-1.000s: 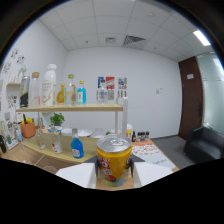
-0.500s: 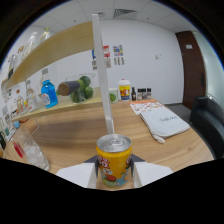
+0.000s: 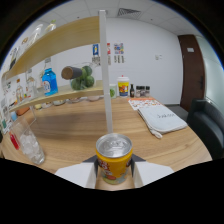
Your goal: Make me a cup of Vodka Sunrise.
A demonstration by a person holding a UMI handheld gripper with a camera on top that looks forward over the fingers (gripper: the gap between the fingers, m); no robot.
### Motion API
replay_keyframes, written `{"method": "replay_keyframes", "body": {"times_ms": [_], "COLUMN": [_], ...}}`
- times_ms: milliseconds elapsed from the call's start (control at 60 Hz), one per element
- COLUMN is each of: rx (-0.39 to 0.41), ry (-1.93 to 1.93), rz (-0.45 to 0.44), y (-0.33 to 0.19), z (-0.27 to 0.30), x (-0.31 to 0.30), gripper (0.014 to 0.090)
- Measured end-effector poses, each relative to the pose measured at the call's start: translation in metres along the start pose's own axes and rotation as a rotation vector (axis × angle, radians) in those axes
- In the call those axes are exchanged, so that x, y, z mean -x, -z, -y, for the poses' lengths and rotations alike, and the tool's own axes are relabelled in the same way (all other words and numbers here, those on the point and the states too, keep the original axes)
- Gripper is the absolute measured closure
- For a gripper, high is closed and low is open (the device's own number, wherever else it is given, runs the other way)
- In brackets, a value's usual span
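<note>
The gripper [image 3: 114,172] is clamped on a yellow can [image 3: 114,157]. A glass of ice [image 3: 26,141] stands at ten o'clock on the table [image 3: 85,125]. The step looks like carrying juice; next, tilt it over the glass.

The can [image 3: 114,160] is glossy printed metal in yellow and orange, its bare silvery lid brushed and bright. The fingers [image 3: 75,175] pressed to its sides at 9 and 3 o'clock look like matt white plastic. The tabletop [image 3: 80,127] is smooth wood with a soft sheen (grain running crosswise). At 9 o'clock of the can stands a clear glass [image 3: 26,142], ice inside. At 2 o'clock lies a pale, matt cloth [image 3: 161,120]. The shelf [image 3: 55,37] above is light wood
</note>
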Motion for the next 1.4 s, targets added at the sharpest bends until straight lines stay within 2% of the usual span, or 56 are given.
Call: {"method": "replay_keyframes", "body": {"times_ms": [167,217,267,350,517,633,783,1017,1250,1400], "rx": [0.015,0.013,0.004,-0.009,-0.075,-0.116,-0.116,-0.081,-0.191,-0.231], "ry": [0.009,0.003,0.000,0.006,0.030,0.041,0.048,0.032,0.039,0.054], "rz": [-0.029,-0.043,-0.059,-0.083,-0.105,-0.053,0.015,0.040,0.096,0.110], "y": [0.003,0.006,0.012,0.027,0.079,0.113,0.133,0.130,0.102,0.067], "z": [-0.004,-0.002,0.005,0.019,0.059,0.074,0.060,0.038,0.104,0.142], "x": [-0.001,-0.003,-0.004,-0.001,0.029,0.078,0.150,0.224,0.296,0.330], "gripper": [0.0505,0.0450,0.0323,0.0185,0.0194,0.0192,0.0180,0.0184,0.0182,0.0184]}}
